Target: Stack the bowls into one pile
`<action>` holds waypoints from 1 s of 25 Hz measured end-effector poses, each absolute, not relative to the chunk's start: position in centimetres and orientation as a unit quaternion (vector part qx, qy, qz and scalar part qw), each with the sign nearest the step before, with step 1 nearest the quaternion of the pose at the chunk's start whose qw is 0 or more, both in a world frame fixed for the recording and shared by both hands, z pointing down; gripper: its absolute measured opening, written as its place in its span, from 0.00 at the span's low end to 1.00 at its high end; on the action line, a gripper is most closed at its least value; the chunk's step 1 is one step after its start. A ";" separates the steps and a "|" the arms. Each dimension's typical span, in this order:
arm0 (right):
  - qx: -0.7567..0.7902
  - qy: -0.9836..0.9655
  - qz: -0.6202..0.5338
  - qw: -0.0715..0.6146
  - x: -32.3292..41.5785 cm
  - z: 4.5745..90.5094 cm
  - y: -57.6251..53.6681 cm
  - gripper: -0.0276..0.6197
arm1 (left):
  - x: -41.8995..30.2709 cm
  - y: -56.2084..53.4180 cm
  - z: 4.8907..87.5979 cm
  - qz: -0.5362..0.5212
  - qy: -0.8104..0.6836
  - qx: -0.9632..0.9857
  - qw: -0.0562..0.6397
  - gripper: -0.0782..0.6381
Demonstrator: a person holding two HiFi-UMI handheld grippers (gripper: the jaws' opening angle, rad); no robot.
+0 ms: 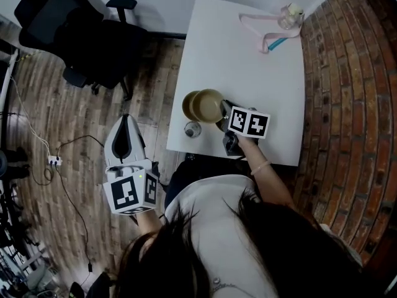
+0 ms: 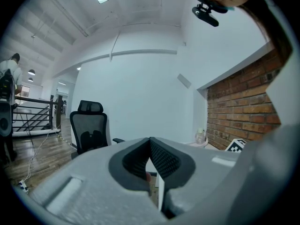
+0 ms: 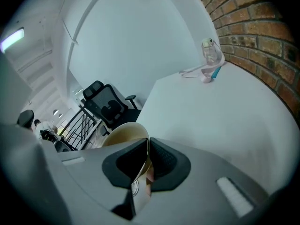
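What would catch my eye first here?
The right tool clamps the rim of a tan bowl, which overlaps a second bowl at the white table's near left edge. The left tool hangs shut and empty over the wood floor, near a black office chair.

smooth matt white table (image 1: pixel 248 67), smooth tan bowls (image 1: pixel 208 104) with slight sheen, rough brick wall (image 1: pixel 353 104) right of table, worn wood-plank floor (image 1: pixel 56 104) left of table
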State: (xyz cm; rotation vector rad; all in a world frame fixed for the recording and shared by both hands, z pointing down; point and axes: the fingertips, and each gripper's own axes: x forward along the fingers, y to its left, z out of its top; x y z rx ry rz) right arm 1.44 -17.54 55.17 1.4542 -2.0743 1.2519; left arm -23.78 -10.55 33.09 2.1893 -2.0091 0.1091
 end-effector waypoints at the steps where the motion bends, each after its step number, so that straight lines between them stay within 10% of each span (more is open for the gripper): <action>1: 0.505 -0.726 0.438 0.160 1.2 55.3 -17.6 0.08 | -24.1 -10.4 33.1 0.036 -0.677 0.730 0.085 0.11; 25: 0.455 -0.739 0.448 0.215 -2.8 58.3 -18.8 0.08 | -26.9 -9.0 33.9 0.059 -0.725 0.680 0.096 0.11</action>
